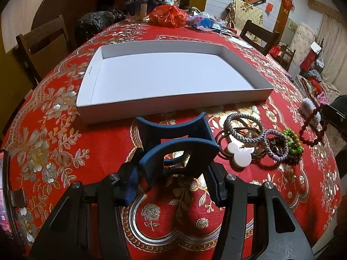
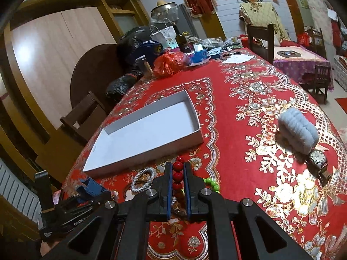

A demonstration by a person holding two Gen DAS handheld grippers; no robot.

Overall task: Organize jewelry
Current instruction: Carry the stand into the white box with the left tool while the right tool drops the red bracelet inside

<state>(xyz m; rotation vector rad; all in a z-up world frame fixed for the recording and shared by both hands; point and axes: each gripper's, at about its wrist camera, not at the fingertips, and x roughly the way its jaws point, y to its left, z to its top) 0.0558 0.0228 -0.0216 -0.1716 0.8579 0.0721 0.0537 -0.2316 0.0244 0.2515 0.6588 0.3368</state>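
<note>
So the white box (image 1: 173,75) is just a shallow open tray sitting on the red floral tablecloth (image 1: 54,140), right ahead of the left gripper (image 1: 175,138), and there's nothing in it at all, just bare white floor and low walls. The left gripper's blue fingers (image 1: 151,130) are spread partway with only tablecloth between them, not gripping anything.

The right gripper (image 2: 178,173) is clamped onto a red bead bracelet (image 2: 177,176); the beads run up between its two fingers. In the left wrist view the same bracelet (image 1: 310,130) shows far off to the right.

The rest of the jewelry is piled just right of the left gripper: grey beaded bracelets (image 1: 243,125), a green bead bracelet (image 1: 292,143) and a white mouse-shaped piece (image 1: 240,153). To the right of the right gripper there's a fluffy pale blue band (image 2: 297,130) with a wristwatch (image 2: 317,159) beside it, both on the cloth, outside the box.
</note>
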